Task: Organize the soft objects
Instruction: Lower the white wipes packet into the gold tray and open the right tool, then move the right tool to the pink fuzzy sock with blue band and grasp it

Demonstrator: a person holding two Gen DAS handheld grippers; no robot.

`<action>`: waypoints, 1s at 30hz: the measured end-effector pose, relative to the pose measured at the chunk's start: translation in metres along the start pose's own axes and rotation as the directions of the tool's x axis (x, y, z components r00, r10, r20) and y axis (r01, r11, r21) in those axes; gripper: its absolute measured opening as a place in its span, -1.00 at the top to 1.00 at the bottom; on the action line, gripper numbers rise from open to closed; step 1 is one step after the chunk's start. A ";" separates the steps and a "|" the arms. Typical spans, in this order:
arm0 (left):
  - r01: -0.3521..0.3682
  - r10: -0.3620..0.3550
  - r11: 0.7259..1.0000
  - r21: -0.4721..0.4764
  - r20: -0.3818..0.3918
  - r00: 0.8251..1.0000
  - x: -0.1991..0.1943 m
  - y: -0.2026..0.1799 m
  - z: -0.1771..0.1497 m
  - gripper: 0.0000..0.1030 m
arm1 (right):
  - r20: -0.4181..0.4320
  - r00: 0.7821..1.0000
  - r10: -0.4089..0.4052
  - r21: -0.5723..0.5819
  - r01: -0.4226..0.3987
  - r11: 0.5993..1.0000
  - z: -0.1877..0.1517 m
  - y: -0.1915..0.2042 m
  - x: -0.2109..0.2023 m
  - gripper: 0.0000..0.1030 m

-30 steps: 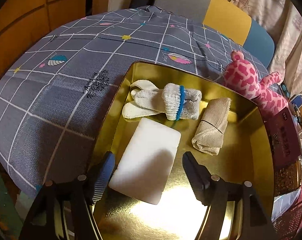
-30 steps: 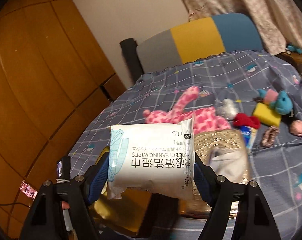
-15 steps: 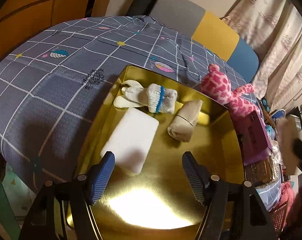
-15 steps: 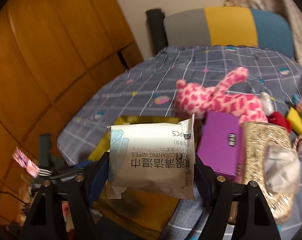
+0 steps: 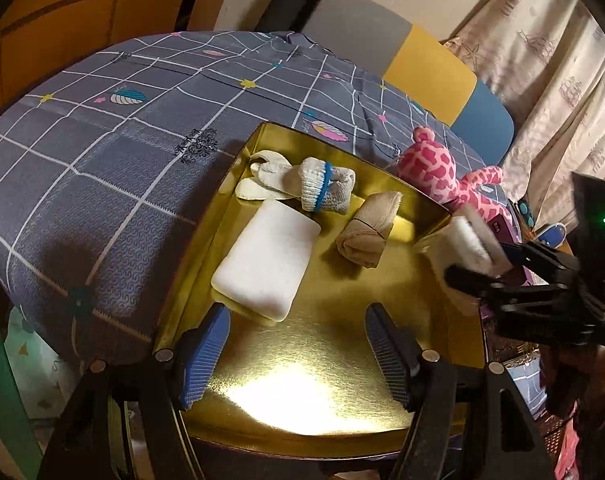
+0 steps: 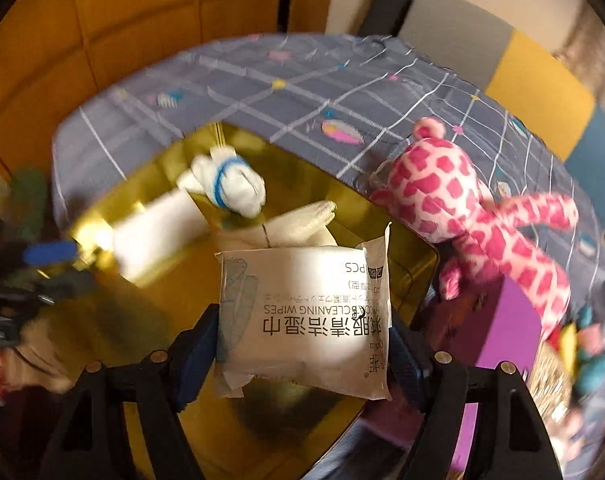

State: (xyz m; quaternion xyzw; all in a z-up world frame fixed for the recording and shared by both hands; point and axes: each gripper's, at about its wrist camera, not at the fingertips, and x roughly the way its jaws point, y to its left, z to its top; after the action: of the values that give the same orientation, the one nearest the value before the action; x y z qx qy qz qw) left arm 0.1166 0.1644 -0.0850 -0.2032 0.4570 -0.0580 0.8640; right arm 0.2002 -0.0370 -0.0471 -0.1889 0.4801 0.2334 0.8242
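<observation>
A gold tray lies on the grey checked cloth. In it are a white sponge block, a rolled white sock with a blue band and a rolled beige cloth. My left gripper is open and empty above the tray's near part. My right gripper is shut on a white pack of cleaning wipes and holds it over the tray; it shows at the tray's right edge in the left wrist view. A pink giraffe plush lies beside the tray.
A purple box and a gold woven basket stand right of the tray. A grey, yellow and blue chair back is behind the table. Curtains hang at the right. Wooden panels are at the left.
My right gripper has carried the wipes pack left and down, from above the basket to over the tray. My left gripper has drawn back from the sponge, still open.
</observation>
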 end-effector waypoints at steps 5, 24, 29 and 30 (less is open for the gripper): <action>-0.002 0.002 1.000 -0.020 0.008 1.000 -0.003 0.006 0.001 -0.38 | -0.084 0.990 -0.111 -0.161 0.096 0.982 0.011 0.010 0.029 -0.51; 0.032 -0.032 0.999 -0.004 -0.008 0.999 -0.001 -0.005 -0.009 -0.36 | 0.055 0.994 -0.092 0.078 0.087 0.993 0.014 -0.011 -0.027 -0.62; 0.046 -0.045 0.999 0.018 -0.024 0.999 0.003 -0.015 -0.015 -0.36 | 0.170 0.984 0.042 0.230 -0.081 0.970 -0.006 -0.017 -0.062 -0.63; 0.051 -0.051 0.998 0.021 -0.024 0.998 0.003 -0.017 -0.016 -0.36 | 0.194 0.979 0.064 0.258 -0.114 0.960 -0.012 -0.019 -0.070 -0.63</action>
State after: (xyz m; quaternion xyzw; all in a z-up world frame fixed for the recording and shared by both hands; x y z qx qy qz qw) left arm 0.1071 0.1433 -0.0886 -0.2047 0.4612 -0.0875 0.8589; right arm 0.1721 -0.0732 0.0098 -0.0318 0.4369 0.2198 0.8717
